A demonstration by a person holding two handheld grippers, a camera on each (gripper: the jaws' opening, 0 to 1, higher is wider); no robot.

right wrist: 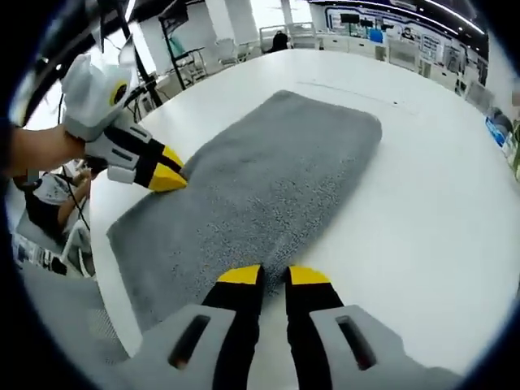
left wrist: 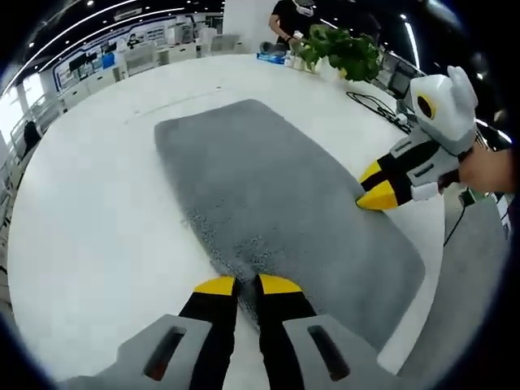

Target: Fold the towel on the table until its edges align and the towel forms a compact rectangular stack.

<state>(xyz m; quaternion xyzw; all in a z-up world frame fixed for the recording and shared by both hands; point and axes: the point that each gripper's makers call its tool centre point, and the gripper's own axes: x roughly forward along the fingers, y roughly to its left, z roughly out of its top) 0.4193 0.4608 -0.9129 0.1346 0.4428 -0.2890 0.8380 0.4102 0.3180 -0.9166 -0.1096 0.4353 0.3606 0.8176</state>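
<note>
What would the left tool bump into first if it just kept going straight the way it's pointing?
Probably the grey towel. The left tool sits at the towel's near edge, tips close together on the fabric, and the cloth stretches ahead along its line. Beyond it lies bare white table; depth is hard to judge.

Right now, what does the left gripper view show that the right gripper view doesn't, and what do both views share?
Left gripper view alone: a leafy green potted plant at the table's far edge, a blue flat item beside it, and a person in a dark top standing behind.

Right gripper view alone: a black metal stand beyond the table.

Both: the grey rectangular towel lying flat on the white round table, with the left gripper and the right gripper each at a towel edge, yellow-tipped fingers nearly together.
</note>
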